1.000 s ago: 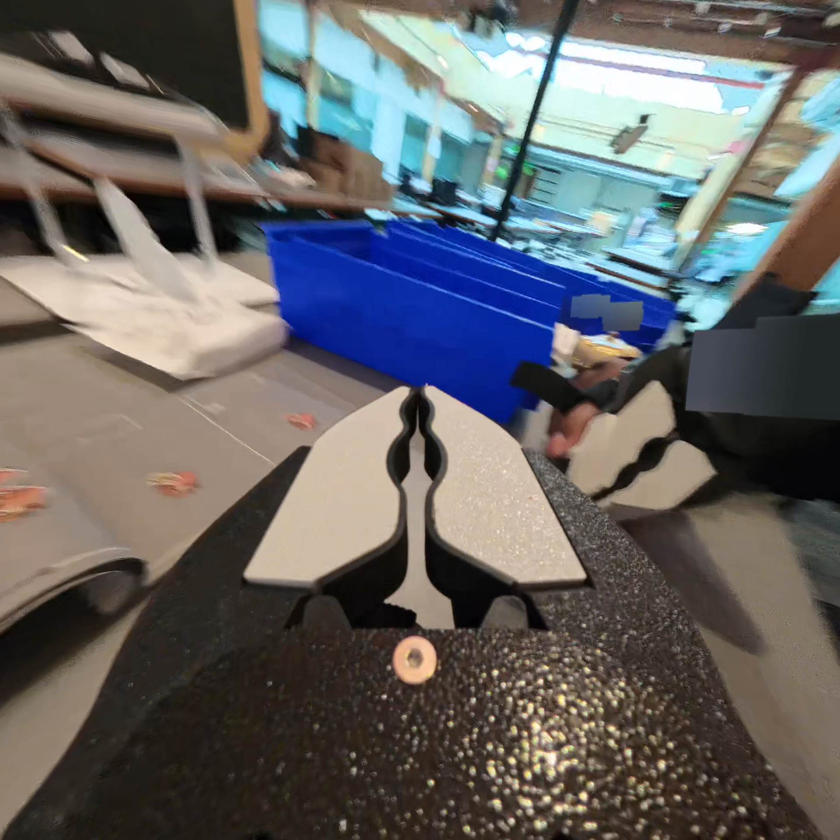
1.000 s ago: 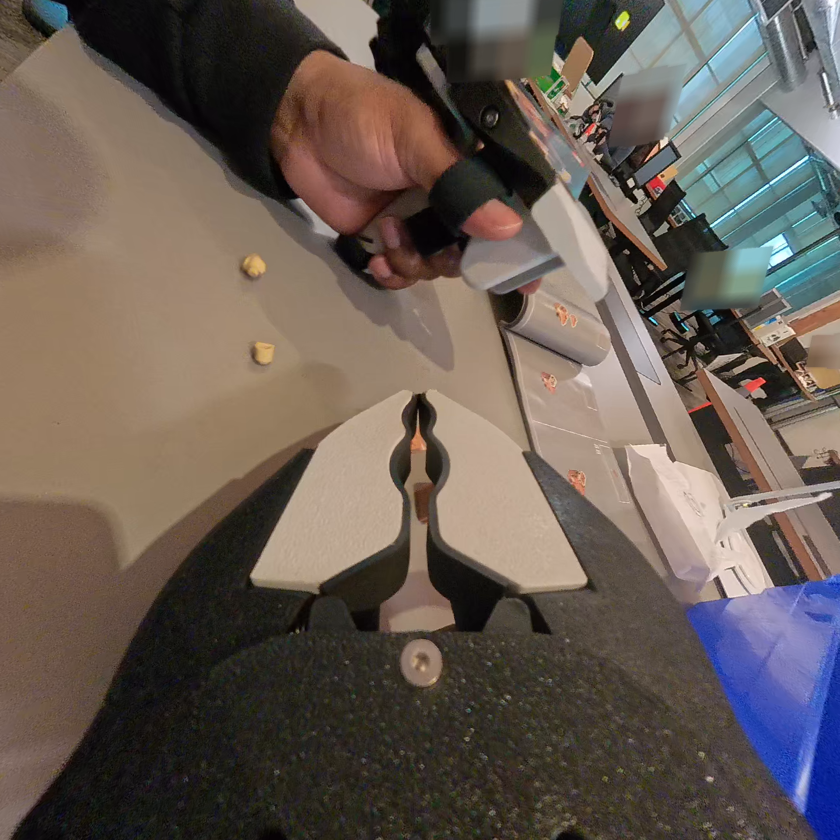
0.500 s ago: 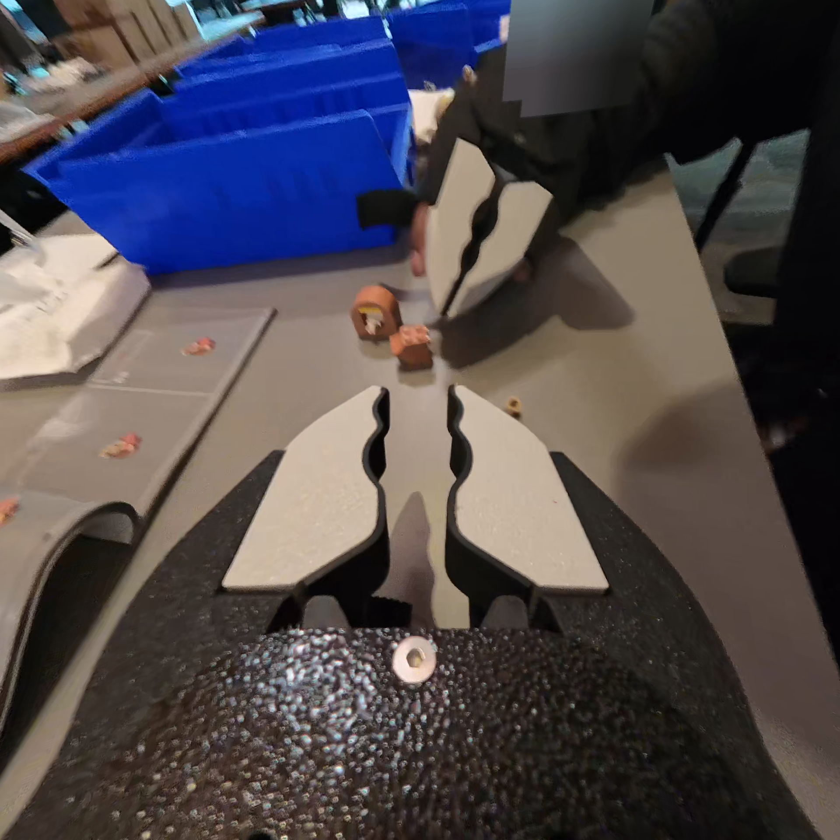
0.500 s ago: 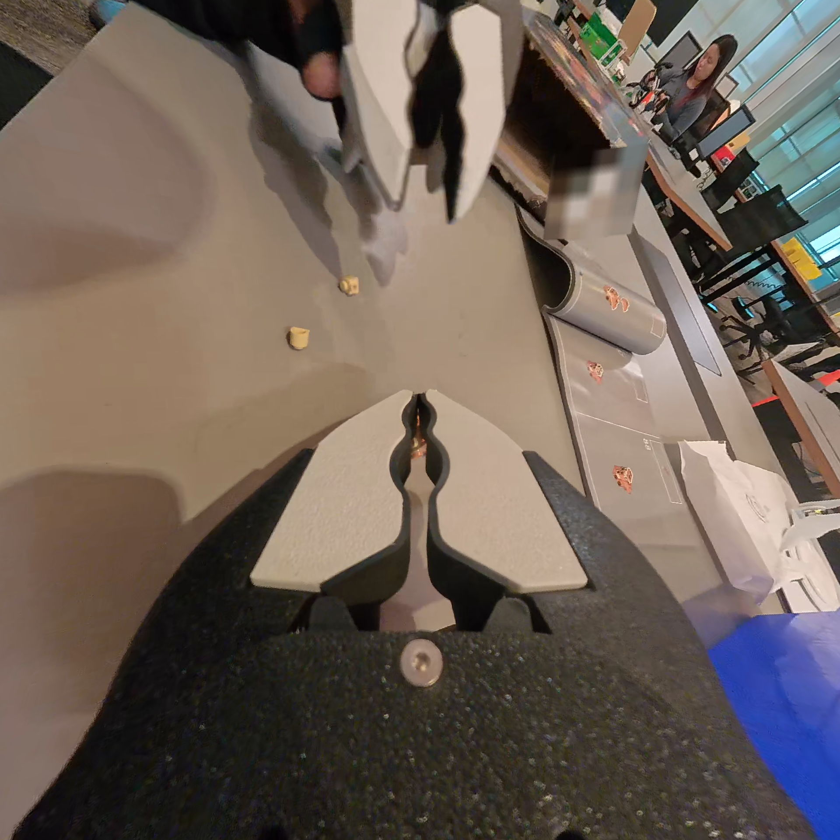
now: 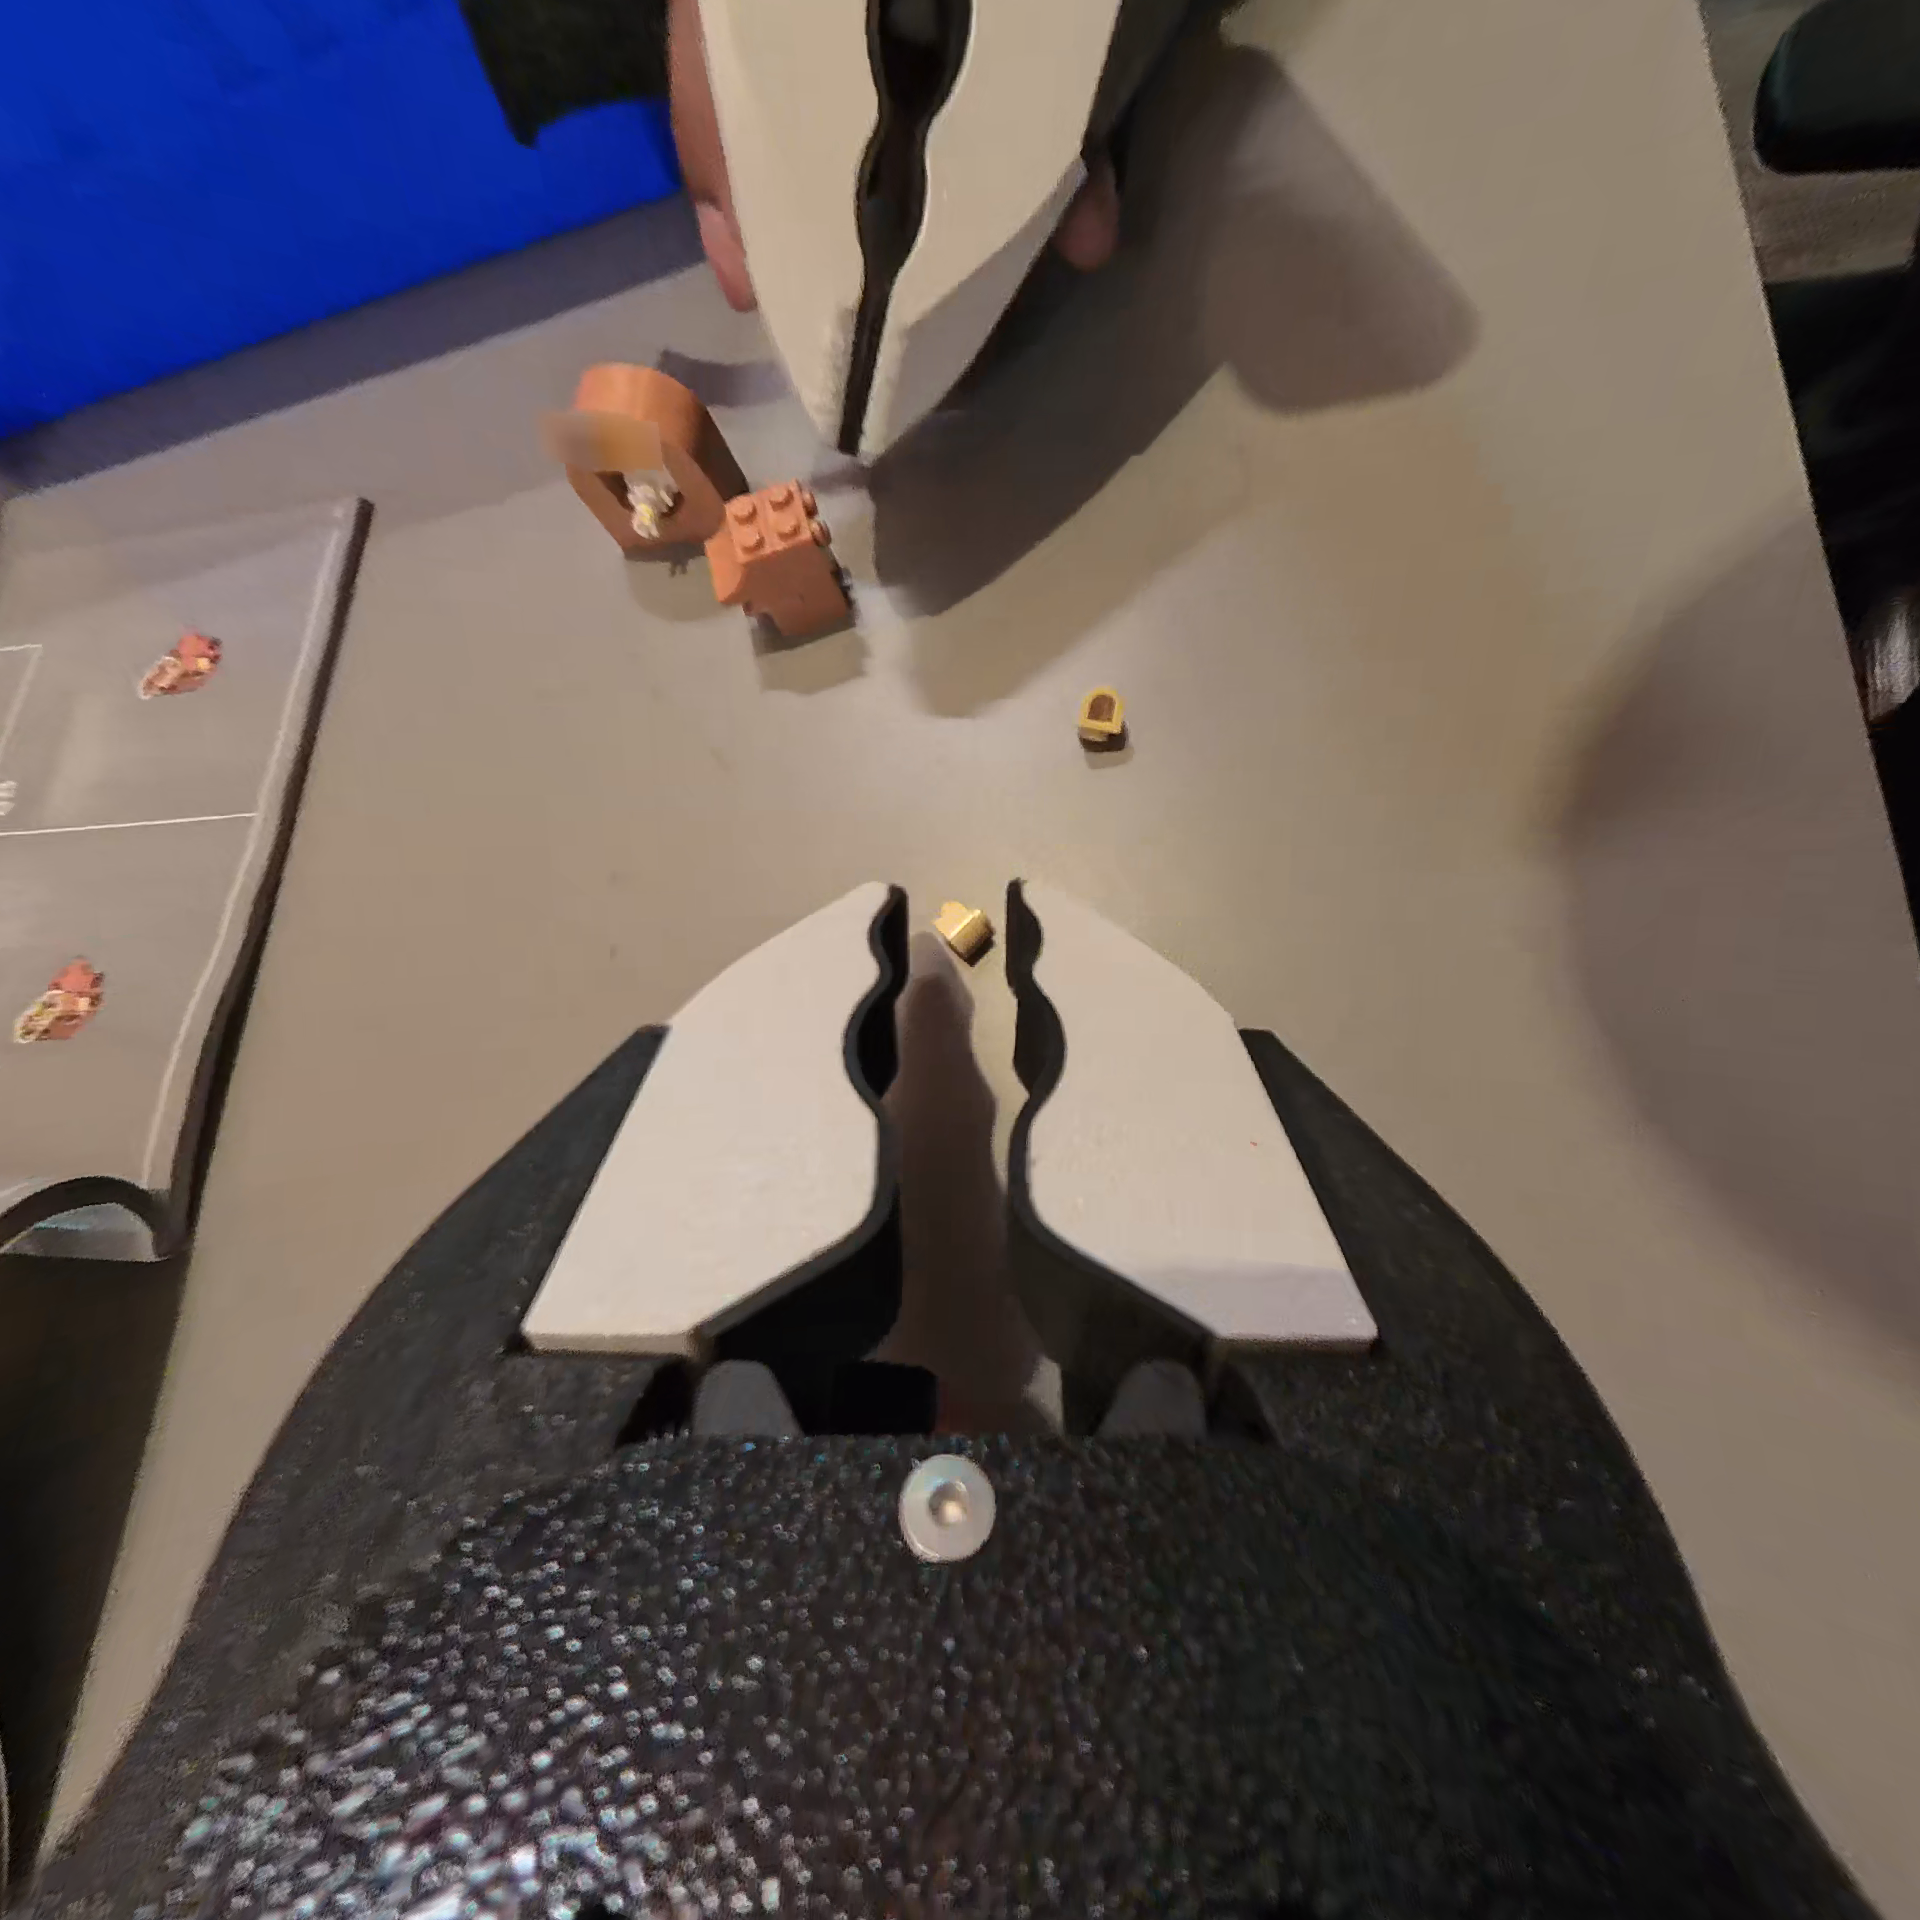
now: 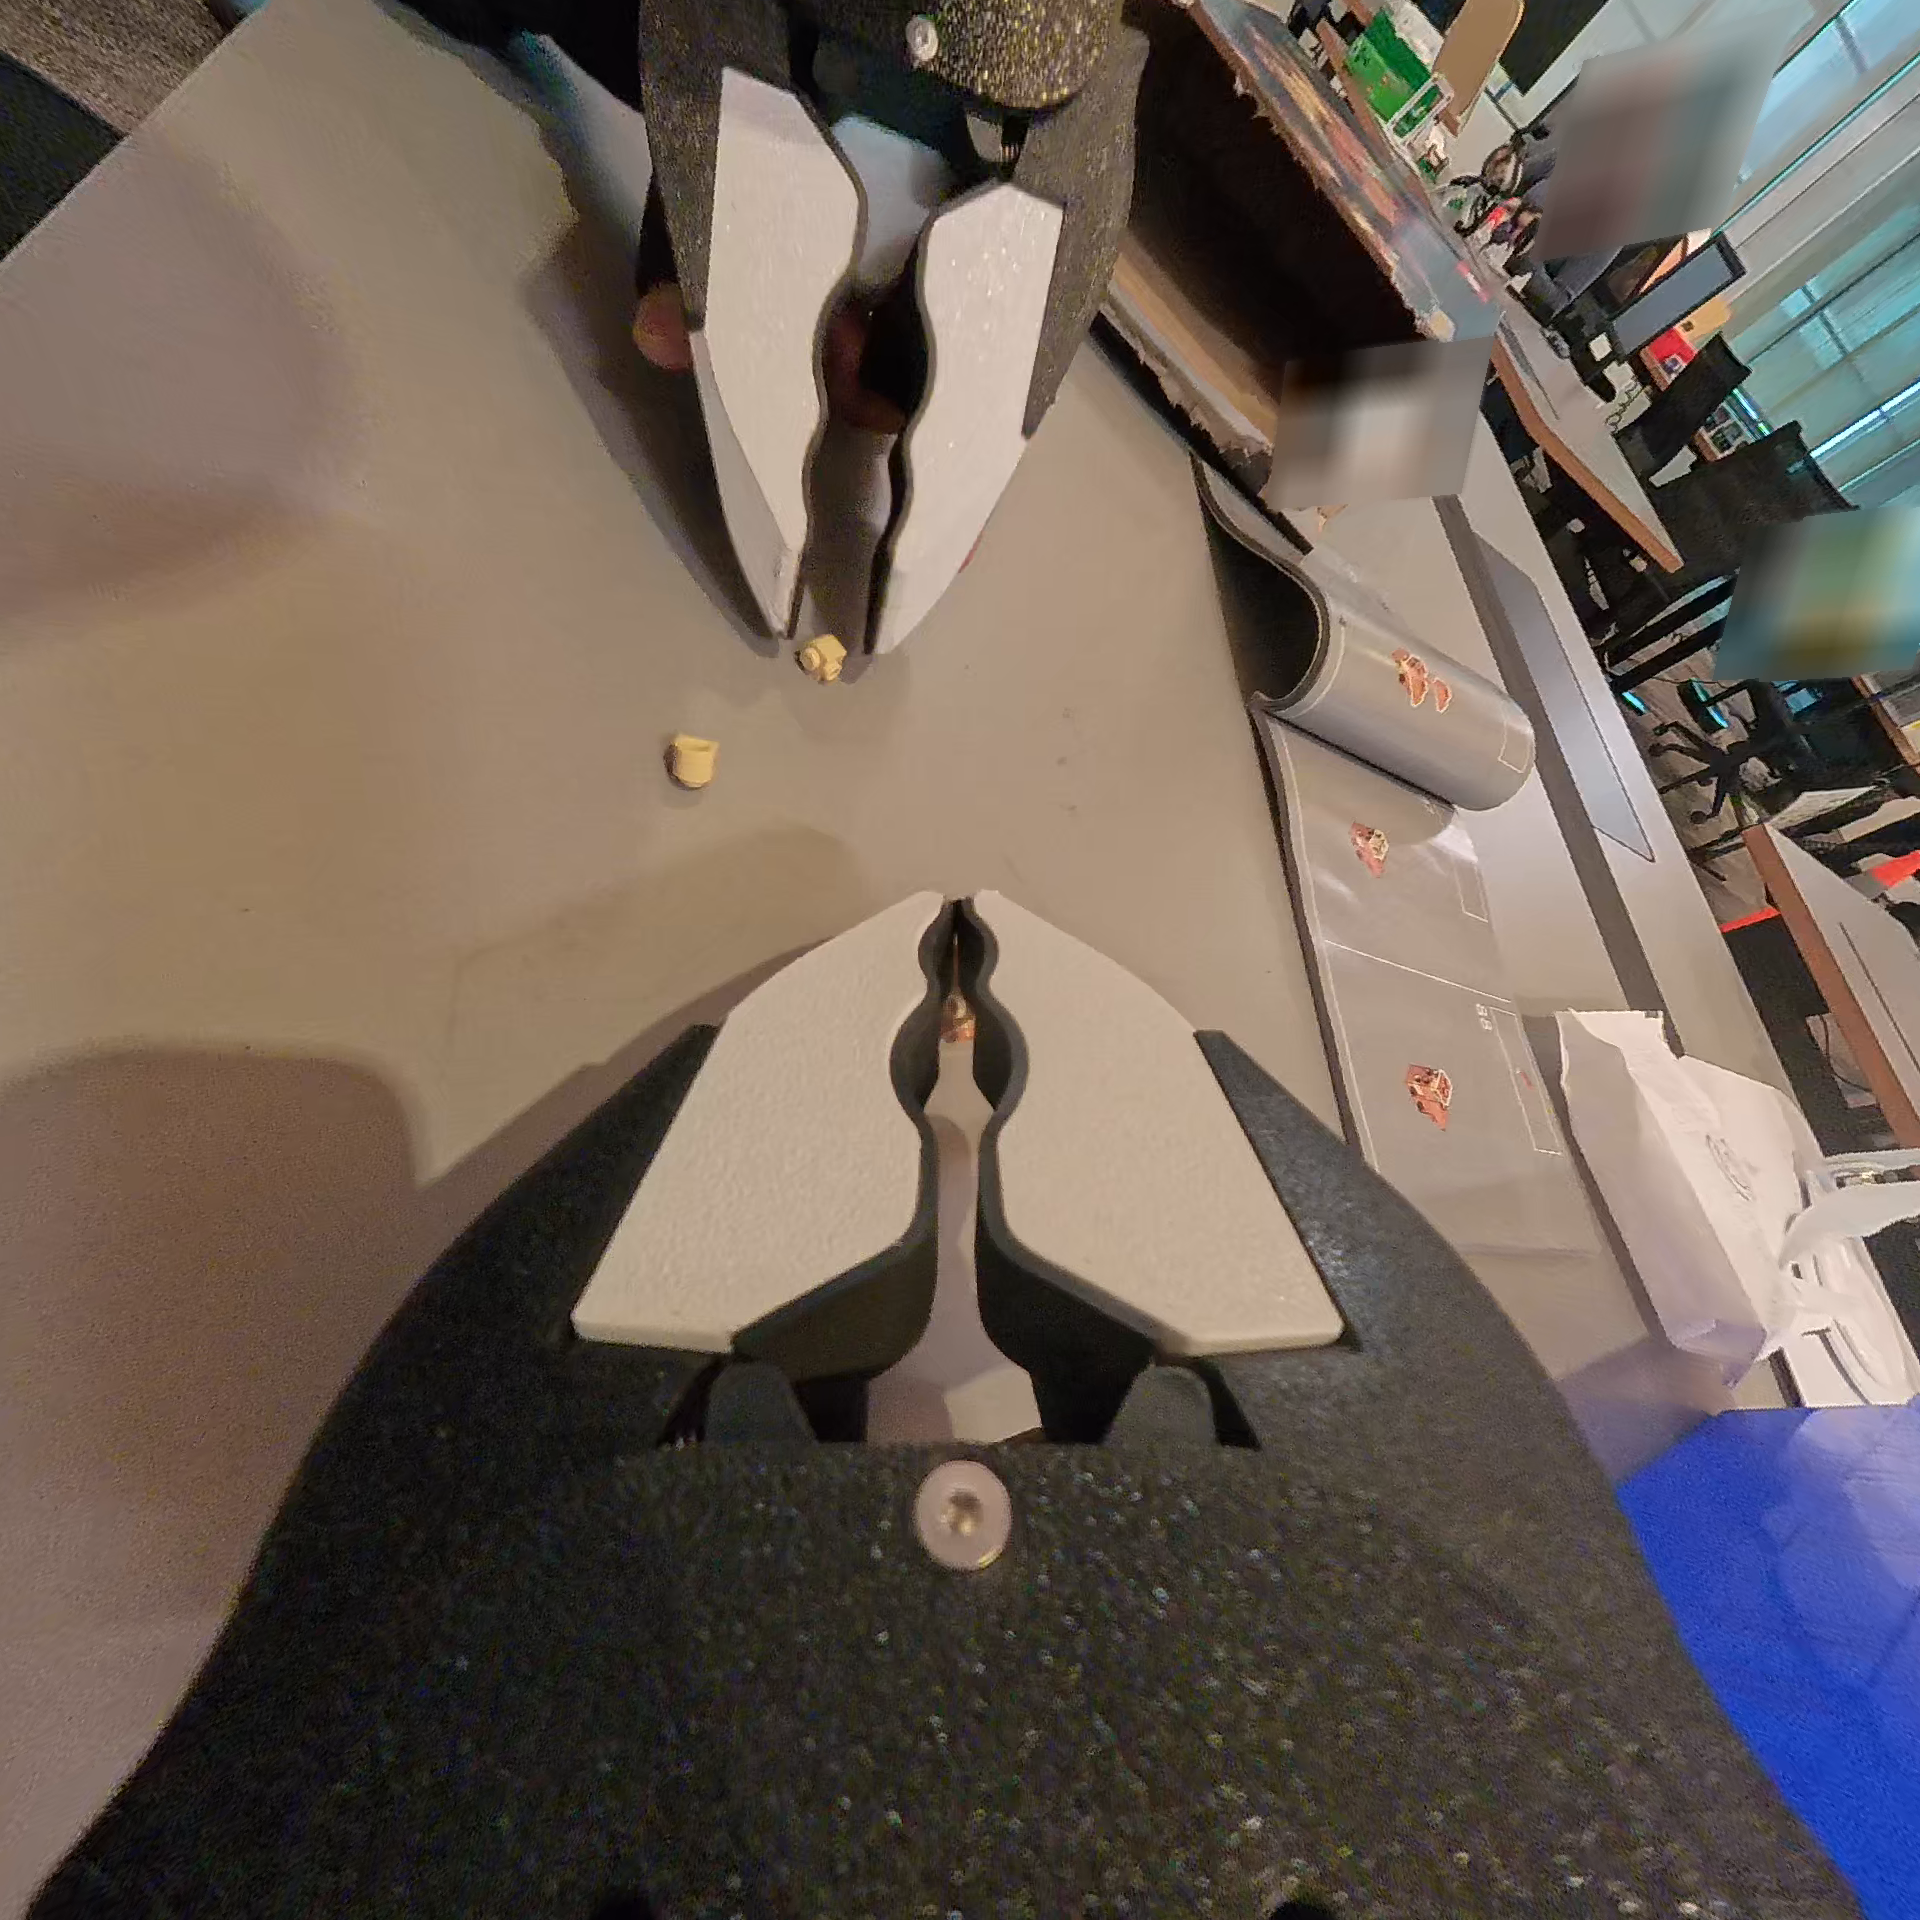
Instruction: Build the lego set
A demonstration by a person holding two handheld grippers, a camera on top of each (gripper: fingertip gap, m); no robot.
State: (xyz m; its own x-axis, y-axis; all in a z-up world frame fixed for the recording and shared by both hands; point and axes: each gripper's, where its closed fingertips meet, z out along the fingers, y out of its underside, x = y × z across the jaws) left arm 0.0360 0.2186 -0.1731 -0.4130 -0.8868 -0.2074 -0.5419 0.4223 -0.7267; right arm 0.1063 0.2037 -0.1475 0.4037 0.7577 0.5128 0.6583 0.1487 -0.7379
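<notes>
My left gripper (image 5: pixel 951 894) is open, low over the grey table (image 5: pixel 1299 582). A small tan piece (image 5: pixel 964 928) lies on the table between its fingertips, with a gap on each side. The right wrist view shows the same: left gripper (image 6: pixel 826 634), tan piece (image 6: pixel 821 657). A second tan piece (image 5: pixel 1101 717) lies just beyond to the right and also shows in the right wrist view (image 6: pixel 691 761). My right gripper (image 6: pixel 956 909) is shut. In the left wrist view its tips (image 5: pixel 857 442) hang beside a brown studded brick (image 5: pixel 779 556) and a brown arch piece (image 5: pixel 644 457).
A blue bin (image 5: pixel 260 187) stands at the far left. A grey mat with small printed pictures (image 5: pixel 135 779) lies left, its end curled up (image 6: pixel 1423 707). A white bag (image 6: pixel 1683 1195) lies near the bin (image 6: pixel 1787 1610). The table edge runs along the right (image 5: pixel 1787 416). The grippers' ends are close to 8 centimeters from one another.
My left gripper opened from shut, tilted down to the table and moved forward until the tan piece lay between its tips. Its jaws narrowed slightly. The right gripper stayed shut.
</notes>
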